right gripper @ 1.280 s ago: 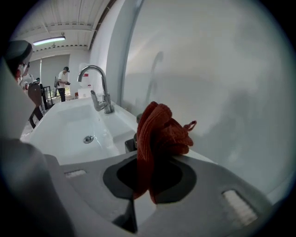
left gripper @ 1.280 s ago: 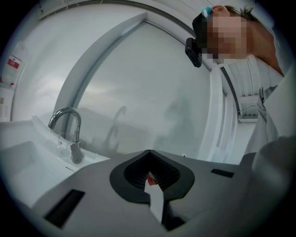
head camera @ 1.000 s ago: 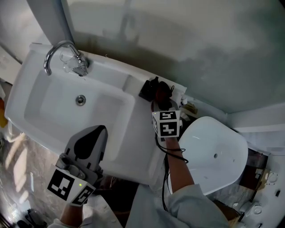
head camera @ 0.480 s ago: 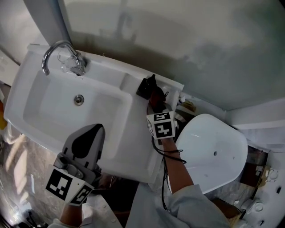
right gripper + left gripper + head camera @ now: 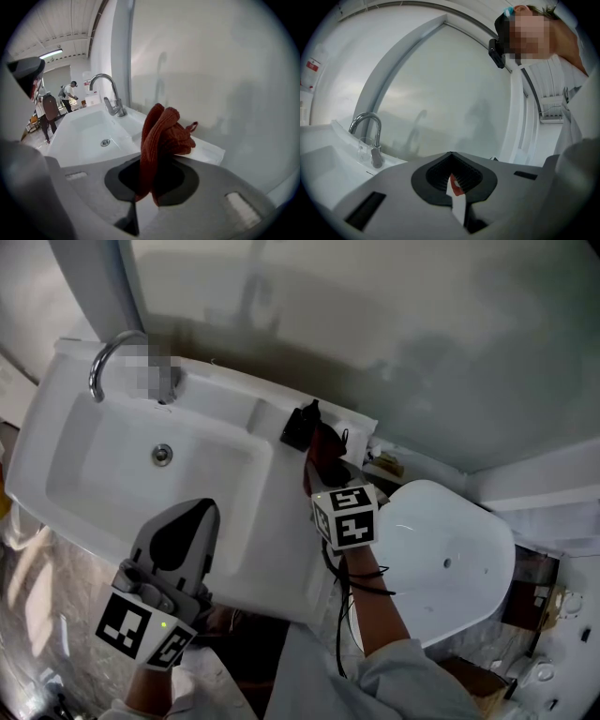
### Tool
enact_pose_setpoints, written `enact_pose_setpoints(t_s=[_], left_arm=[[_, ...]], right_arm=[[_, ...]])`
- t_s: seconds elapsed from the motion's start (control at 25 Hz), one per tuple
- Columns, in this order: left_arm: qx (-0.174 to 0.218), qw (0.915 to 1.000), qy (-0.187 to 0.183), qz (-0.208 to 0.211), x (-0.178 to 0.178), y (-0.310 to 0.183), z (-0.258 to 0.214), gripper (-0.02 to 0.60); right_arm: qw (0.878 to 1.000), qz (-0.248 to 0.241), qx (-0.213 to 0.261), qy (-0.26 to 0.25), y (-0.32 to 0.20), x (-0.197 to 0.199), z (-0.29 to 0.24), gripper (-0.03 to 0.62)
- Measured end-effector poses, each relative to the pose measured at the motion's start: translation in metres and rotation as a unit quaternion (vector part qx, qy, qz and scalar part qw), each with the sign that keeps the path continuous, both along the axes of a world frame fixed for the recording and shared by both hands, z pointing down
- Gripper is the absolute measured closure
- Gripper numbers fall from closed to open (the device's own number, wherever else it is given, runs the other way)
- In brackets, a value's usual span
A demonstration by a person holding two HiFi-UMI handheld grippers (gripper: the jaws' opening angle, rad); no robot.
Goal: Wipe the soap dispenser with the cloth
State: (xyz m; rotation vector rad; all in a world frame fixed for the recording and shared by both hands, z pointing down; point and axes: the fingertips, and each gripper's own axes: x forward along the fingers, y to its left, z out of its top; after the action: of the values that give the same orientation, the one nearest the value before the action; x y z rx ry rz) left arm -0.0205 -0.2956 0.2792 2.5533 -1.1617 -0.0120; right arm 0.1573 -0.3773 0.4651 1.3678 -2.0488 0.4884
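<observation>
Right gripper (image 5: 322,472) is clamped on the dark red cloth (image 5: 320,448). I see it bunched against the black soap dispenser (image 5: 297,427) on the sink (image 5: 267,540) ledge, upper centre of the head view. Left gripper (image 5: 194,521) hangs lower left, jaws together.

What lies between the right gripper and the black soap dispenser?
Only the red-brown cloth, clamped in the right gripper, as the head view shows.
</observation>
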Motion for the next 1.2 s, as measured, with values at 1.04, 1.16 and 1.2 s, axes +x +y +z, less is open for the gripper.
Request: enact_pose_setpoints(t_s=[1.04, 1.16, 1.2], left_arm=[[-0.011, 0.9999, -0.006, -0.006, -0.004, 0.005, 0.010, 0.578], [-0.012, 0.9999, -0.009, -0.004, -0.003, 0.003, 0.012, 0.578], [-0.012, 0.9999, -0.010, -0.004, -0.002, 0.002, 0.012, 0.578]], right_arm=[[0.998, -0.020, 0.051, 0.023, -0.039, -0.023, -0.018, 0.539], [0.999, -0.028, 0.037, 0.027, -0.036, -0.027, -0.005, 0.539], [0.999, -0.030, 0.031, 0.027, -0.036, -0.028, 0.001, 0.539]])
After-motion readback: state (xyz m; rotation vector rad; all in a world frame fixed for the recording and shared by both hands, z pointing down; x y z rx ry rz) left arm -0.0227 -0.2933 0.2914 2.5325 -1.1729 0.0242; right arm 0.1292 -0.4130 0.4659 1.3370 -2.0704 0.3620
